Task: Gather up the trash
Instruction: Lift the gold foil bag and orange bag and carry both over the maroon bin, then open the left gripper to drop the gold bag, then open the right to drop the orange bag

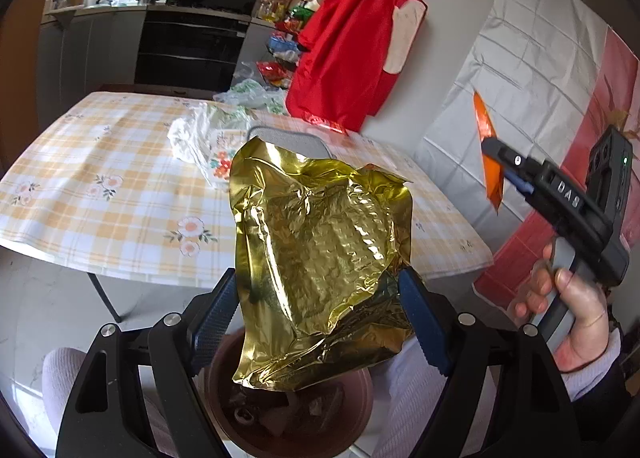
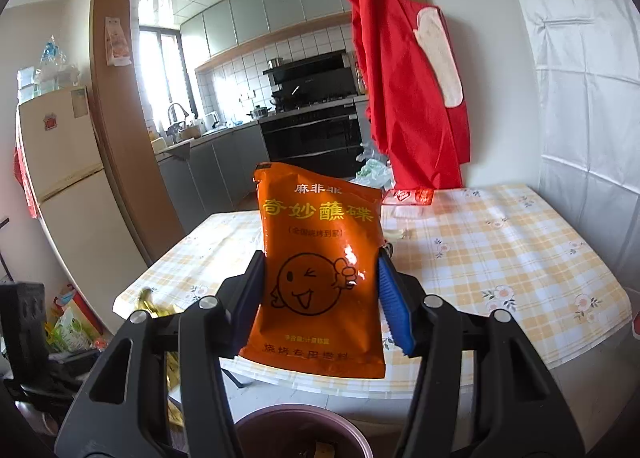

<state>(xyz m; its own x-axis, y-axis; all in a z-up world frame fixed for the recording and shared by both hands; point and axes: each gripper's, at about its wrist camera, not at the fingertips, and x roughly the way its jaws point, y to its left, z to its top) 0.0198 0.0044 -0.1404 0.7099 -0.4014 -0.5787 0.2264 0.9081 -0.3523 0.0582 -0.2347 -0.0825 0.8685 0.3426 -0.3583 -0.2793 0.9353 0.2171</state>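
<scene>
My left gripper (image 1: 316, 318) is shut on a crumpled gold foil bag (image 1: 320, 258) and holds it above a brown round trash bin (image 1: 352, 418) with scraps inside. My right gripper (image 2: 320, 290) is shut on an orange sauce packet (image 2: 320, 278) with a cartoon face, held upright over the bin's rim (image 2: 300, 424). In the left wrist view the right gripper (image 1: 494, 162) shows at the right with the orange packet (image 1: 486, 138) edge-on.
The table with a yellow checked cloth (image 1: 100, 186) holds a white plastic bag (image 1: 200, 138) and a red wrapper (image 2: 408, 196). A red apron (image 2: 408, 90) hangs behind it. A fridge (image 2: 68, 194) stands left; bags lie on the floor (image 2: 72, 330).
</scene>
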